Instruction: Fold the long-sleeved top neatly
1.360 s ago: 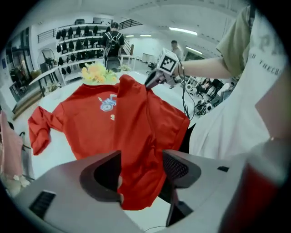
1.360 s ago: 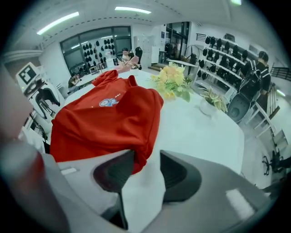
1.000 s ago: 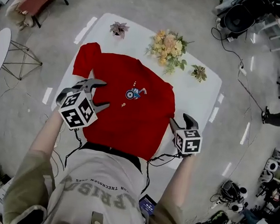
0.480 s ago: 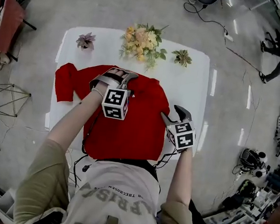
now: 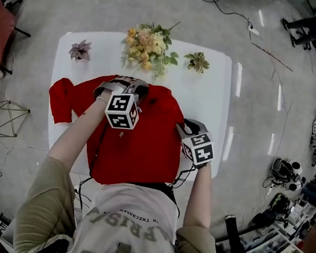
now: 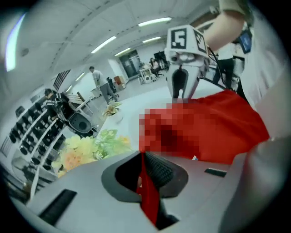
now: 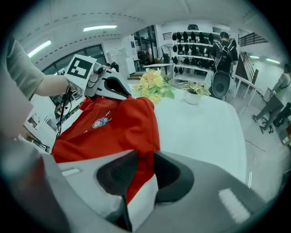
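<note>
Red long-sleeved top (image 5: 139, 149) lies flat on the white bench (image 5: 209, 83), front up, hem toward you. One sleeve (image 5: 60, 100) is spread out to the left edge of the bench.

Your left gripper (image 6: 146, 178) is at the collar end of the top, on the far side from you. Its jaws have just been closing and are now pressed together on a thin fold of the red cloth, which stands pinched between the pads. Your left forearm reaches across the body of the top.

Your right gripper (image 7: 140, 178) is at the right edge of the top, about midway along that side, pointing down at the bench. Its jaws have just been closing too, but a gap shows between them. The red edge and some bare bench sit in that gap. The pads are not clamped on the cloth.

A bunch of yellow flowers (image 5: 146, 41) sits along the far edge of the bench, just beyond the collar. A small purple plant (image 5: 80, 50) is to its left and a small green plant (image 5: 196, 61) to its right.
</note>
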`<state>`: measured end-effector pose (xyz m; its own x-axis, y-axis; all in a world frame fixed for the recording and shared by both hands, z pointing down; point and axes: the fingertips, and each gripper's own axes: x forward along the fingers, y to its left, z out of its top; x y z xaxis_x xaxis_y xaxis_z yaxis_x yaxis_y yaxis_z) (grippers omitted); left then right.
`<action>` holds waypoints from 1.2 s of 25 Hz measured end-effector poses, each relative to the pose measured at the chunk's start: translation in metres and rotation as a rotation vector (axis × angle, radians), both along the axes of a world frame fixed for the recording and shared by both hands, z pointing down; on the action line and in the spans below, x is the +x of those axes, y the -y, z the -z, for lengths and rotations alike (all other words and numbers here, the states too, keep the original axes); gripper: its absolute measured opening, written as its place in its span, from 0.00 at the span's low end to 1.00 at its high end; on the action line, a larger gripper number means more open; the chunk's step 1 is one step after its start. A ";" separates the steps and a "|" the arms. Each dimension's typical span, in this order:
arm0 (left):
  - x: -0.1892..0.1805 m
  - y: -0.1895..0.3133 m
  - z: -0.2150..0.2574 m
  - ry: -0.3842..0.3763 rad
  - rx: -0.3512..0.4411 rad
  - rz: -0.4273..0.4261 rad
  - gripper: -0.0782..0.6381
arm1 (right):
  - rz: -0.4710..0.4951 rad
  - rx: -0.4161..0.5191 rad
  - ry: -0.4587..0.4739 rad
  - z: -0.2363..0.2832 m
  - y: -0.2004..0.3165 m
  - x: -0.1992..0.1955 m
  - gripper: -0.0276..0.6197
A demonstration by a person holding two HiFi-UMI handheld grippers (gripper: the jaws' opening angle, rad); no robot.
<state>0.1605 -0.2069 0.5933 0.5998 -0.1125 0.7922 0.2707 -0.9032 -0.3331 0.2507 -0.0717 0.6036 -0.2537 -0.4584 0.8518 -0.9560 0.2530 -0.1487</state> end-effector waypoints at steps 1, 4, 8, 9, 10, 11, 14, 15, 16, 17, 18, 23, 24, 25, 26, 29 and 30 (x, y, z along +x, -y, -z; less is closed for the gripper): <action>0.001 0.006 0.005 -0.021 -0.036 0.037 0.16 | -0.003 0.008 -0.008 0.003 0.001 0.003 0.17; 0.003 0.031 0.015 -0.079 -0.143 0.159 0.16 | -0.037 0.036 -0.034 0.012 0.006 0.015 0.05; 0.009 0.063 0.021 -0.153 -0.274 0.331 0.16 | -0.085 0.060 -0.048 0.020 0.015 0.033 0.05; 0.011 0.071 0.019 -0.153 -0.272 0.362 0.16 | -0.092 0.067 -0.057 0.021 0.018 0.036 0.05; 0.013 0.079 0.016 -0.144 -0.259 0.388 0.16 | -0.097 0.076 -0.066 0.023 0.022 0.038 0.05; 0.014 0.085 0.011 -0.129 -0.240 0.410 0.16 | -0.100 0.084 -0.074 0.024 0.025 0.040 0.05; 0.013 0.096 -0.001 -0.087 -0.193 0.460 0.17 | -0.095 0.105 -0.087 0.025 0.036 0.036 0.05; 0.012 0.096 -0.002 -0.084 -0.187 0.470 0.17 | -0.084 0.106 -0.076 0.025 0.039 0.031 0.05; 0.010 0.096 -0.001 -0.085 -0.190 0.477 0.18 | -0.063 0.098 -0.049 0.024 0.040 0.024 0.09; 0.007 0.096 0.003 -0.091 -0.203 0.483 0.22 | -0.036 0.078 -0.008 0.022 0.041 0.015 0.24; 0.002 0.095 0.007 -0.098 -0.223 0.490 0.25 | -0.010 0.052 0.032 0.019 0.042 0.007 0.41; -0.029 0.067 0.013 -0.029 -0.334 0.451 0.30 | 0.008 -0.033 0.053 -0.007 0.042 0.001 0.47; -0.036 0.060 0.011 -0.006 -0.334 0.438 0.30 | 0.002 -0.050 0.047 -0.012 0.041 0.003 0.46; -0.042 0.055 0.009 0.008 -0.324 0.431 0.30 | -0.001 -0.064 0.045 -0.015 0.038 0.004 0.39; -0.048 0.051 0.008 0.013 -0.312 0.431 0.30 | -0.005 -0.073 0.047 -0.017 0.036 0.004 0.30; -0.066 0.044 0.011 -0.010 -0.310 0.463 0.30 | -0.049 -0.077 0.068 -0.017 0.031 0.007 0.14; -0.072 0.042 0.012 -0.018 -0.317 0.479 0.30 | -0.073 -0.073 0.064 -0.016 0.030 0.012 0.14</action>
<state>0.0888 -0.2492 0.5808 0.5540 -0.1332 0.8218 -0.1965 -0.9802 -0.0265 0.2623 -0.1014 0.6194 -0.2769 -0.4147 0.8668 -0.9594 0.1690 -0.2257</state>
